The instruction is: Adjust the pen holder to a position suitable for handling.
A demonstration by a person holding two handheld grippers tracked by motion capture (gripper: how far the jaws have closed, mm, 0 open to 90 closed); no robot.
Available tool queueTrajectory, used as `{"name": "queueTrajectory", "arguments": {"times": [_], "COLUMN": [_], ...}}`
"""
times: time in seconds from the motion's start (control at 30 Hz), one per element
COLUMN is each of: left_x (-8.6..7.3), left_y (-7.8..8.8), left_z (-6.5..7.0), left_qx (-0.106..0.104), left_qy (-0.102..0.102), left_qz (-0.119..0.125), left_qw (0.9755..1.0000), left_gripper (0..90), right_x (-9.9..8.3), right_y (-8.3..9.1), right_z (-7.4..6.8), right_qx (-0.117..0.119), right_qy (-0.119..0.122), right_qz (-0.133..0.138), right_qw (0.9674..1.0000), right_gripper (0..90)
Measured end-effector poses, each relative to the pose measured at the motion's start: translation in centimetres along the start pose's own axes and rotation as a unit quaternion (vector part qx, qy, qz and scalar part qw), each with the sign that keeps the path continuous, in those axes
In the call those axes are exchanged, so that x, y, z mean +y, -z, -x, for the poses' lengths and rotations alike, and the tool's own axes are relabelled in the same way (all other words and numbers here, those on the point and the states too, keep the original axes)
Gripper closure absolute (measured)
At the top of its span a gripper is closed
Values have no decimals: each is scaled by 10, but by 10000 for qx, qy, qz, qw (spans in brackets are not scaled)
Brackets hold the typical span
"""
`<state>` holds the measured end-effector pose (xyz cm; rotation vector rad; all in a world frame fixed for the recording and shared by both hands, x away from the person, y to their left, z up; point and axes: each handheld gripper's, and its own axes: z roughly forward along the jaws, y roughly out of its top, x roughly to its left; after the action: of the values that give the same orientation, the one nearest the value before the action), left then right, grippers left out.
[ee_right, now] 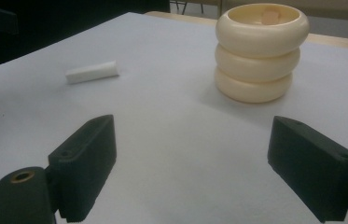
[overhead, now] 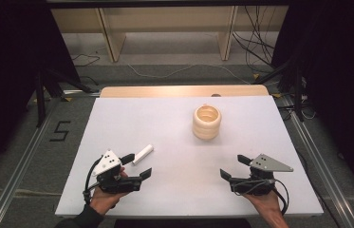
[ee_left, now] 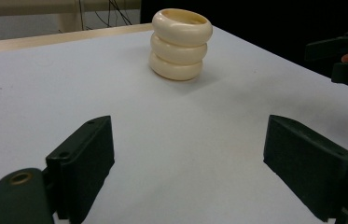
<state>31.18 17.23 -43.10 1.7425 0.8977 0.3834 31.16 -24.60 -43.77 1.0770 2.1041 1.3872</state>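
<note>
White stick: a short white cylinder (overhead: 143, 154), perhaps chalk or a small tube, lies flat on the white table (overhead: 179, 190), near-left of centre. It is just beyond the far jaw of the left gripper (overhead: 136, 166) and not between the jaws. In the right gripper view it lies to the left, well apart from the pot.

Ribbed pot: a cream holder (overhead: 207, 122) shaped like three stacked rings stands upright toward the far middle of the table, mouth open. The right gripper view shows something small and pinkish (ee_right: 270, 16) at the far inner rim; I cannot tell what it is.

Left gripper: jaws spread wide with nothing between them, hovering low over the near-left of the table and aimed toward the pot.

Right gripper: the right gripper (overhead: 231, 167) also has its jaws wide apart and empty, over the near-right of the table, well apart from both things.

Likely step: reaching for the stick with the left gripper, judged by closeness; the pot looks like its destination.

How to do it well: swing the jaws left so they straddle the stick across its short width, near its middle. Come down almost to the table before closing, since a round stick may roll away from a one-sided touch.

Risk: grip near one end and it may tilt in the jaws.

Right gripper's part: it could steady the pot if the stick goes in.
</note>
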Motion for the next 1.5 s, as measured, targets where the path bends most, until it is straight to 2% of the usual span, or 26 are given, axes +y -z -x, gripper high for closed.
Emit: {"name": "queueTrajectory", "arguments": {"times": [0.4,0.6,0.93,1.3,1.43,1.5], "left_x": [0,0,0,0,0,0], "left_y": [0,-1,-1,0,0,0], "left_z": [0,0,0,0,0,0], "left_qx": [29,42,67,68,70,71], "left_qy": [-36,-39,-52,-39,-48,-49], "left_qz": [6,29,62,92,94,98], "left_qw": [10000,10000,9999,9999,9999,9999], "left_gripper": [153,153,153,153,154,154], "right_x": [1,7,12,21,24,27], "right_y": [0,0,-10,-28,-34,-38], "right_z": [1,5,11,28,35,41], "right_qx": [-46,-161,-266,-447,-534,-557], "right_qy": [6,33,71,43,14,-31], "right_qz": [-39,24,-10,-20,-17,4], "right_qw": [10000,9999,9996,9990,9986,9984], "right_gripper": [163,171,184,204,223,262]}}
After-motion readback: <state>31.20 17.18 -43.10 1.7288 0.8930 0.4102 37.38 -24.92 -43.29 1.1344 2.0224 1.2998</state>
